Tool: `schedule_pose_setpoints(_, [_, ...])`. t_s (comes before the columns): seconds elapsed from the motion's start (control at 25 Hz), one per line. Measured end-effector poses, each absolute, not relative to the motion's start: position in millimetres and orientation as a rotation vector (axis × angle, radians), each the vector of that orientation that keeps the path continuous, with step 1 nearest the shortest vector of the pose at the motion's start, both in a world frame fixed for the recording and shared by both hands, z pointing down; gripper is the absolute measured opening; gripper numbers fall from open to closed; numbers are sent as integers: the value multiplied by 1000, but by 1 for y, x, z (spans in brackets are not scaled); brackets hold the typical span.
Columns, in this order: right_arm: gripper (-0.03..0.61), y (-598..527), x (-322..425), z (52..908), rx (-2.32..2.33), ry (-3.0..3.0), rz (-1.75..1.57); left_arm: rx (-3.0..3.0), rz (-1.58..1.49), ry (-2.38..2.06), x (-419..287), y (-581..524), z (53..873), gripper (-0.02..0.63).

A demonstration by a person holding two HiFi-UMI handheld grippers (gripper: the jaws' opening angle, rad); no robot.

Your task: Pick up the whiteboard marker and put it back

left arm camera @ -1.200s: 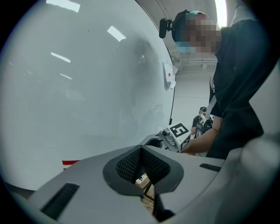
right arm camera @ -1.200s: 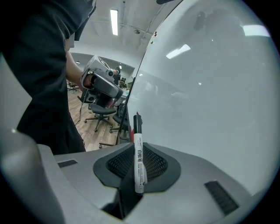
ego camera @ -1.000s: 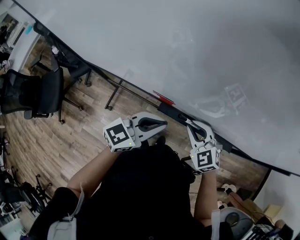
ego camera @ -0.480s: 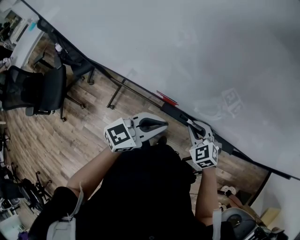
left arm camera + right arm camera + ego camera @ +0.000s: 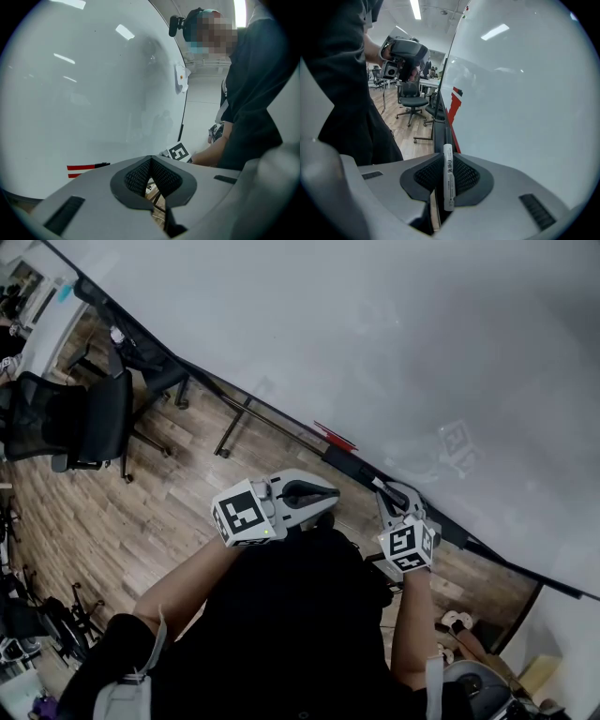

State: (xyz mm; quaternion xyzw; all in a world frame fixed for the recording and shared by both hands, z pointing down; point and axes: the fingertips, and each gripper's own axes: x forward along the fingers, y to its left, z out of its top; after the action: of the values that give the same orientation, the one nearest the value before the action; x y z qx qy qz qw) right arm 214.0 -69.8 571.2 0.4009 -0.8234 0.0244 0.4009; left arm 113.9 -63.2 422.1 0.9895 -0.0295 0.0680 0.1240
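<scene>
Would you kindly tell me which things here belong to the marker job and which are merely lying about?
Job: whiteboard marker, clamped in the right gripper; whiteboard; its ledge.
Lying about: office chair; red strip at the board's lower edge.

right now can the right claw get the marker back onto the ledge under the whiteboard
Probably yes. The right claw, shut on the whiteboard marker, sits right by the black ledge under the whiteboard, with nothing visible between them. The left claw is off to the side, out of the way.

Left gripper [image 5: 330,493] closed empty, right gripper [image 5: 389,491] clamped.
</scene>
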Motion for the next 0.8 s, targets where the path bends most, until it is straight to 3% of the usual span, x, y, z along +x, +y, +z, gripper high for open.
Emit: schedule_pose_setpoints(0.8, [71,-70,212,581,1019,-2105,105,2862,200,-78,119,-63,426,9])
